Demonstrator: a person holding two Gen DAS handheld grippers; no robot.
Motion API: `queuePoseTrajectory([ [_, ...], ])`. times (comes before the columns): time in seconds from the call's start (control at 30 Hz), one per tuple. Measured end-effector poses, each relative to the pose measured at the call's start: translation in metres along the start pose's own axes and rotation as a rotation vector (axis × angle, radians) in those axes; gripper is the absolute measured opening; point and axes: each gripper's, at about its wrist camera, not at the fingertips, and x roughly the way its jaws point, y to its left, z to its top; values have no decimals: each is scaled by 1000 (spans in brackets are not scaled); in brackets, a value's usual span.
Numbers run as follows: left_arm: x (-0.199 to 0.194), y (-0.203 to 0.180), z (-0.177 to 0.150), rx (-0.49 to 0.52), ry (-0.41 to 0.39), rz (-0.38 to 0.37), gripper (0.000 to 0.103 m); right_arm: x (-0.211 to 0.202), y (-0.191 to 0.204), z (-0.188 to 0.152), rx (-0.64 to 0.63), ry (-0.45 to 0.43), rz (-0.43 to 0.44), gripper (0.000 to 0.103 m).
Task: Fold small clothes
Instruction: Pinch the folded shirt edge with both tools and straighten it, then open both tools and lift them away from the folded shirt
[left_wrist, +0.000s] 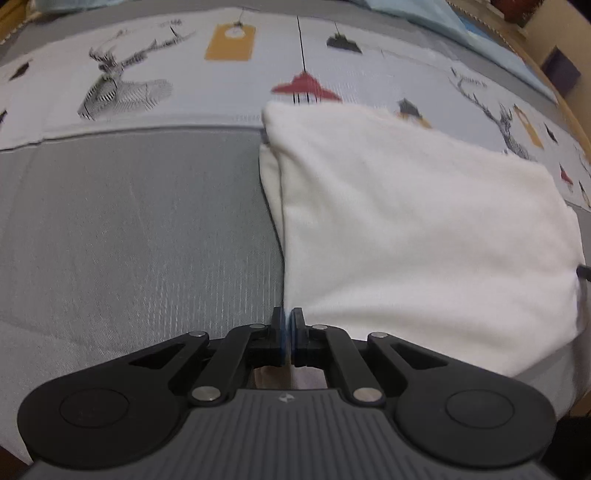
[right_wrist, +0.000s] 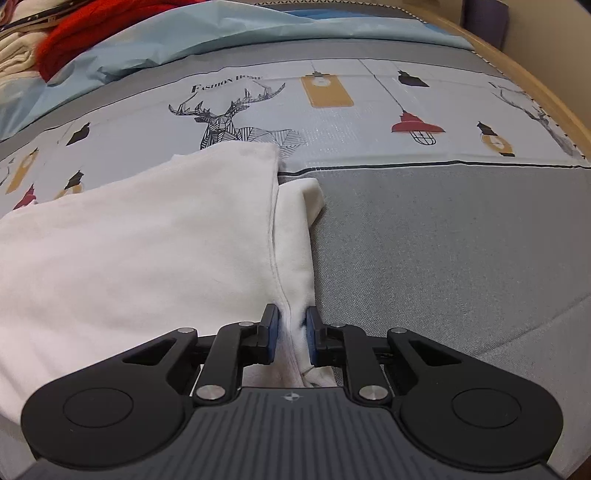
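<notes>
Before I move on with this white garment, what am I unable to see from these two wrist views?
- Left wrist: the white garment's near corner is hidden behind the left hand-held gripper; motion blur softens its far edge.
- Right wrist: the hem below the right hand-held gripper is hidden by its body.
- Right wrist: the garment's left side is cut off by the frame.

I see a soft, matt white cloth garment (right_wrist: 147, 251) on a woven grey bedcover (right_wrist: 443, 240) (ribbed texture), and my grippers' (left_wrist: 287, 325) matt black plastic, shiny metal rivets.
</notes>
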Motion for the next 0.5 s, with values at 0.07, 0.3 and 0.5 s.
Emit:
queuePoseTrajectory([
  [0.07,-11,2,5,-32,-66,-4,4,-10,-1,4,40,-46,0,17],
  [0.3,0,-12,9,24,-40,-3,5,-5,8,2,-53,-64,-7,17],
  [0.5,-8,-6,17,-40,-85,76,30,-3,7,3,-36,-30,-57,34],
])
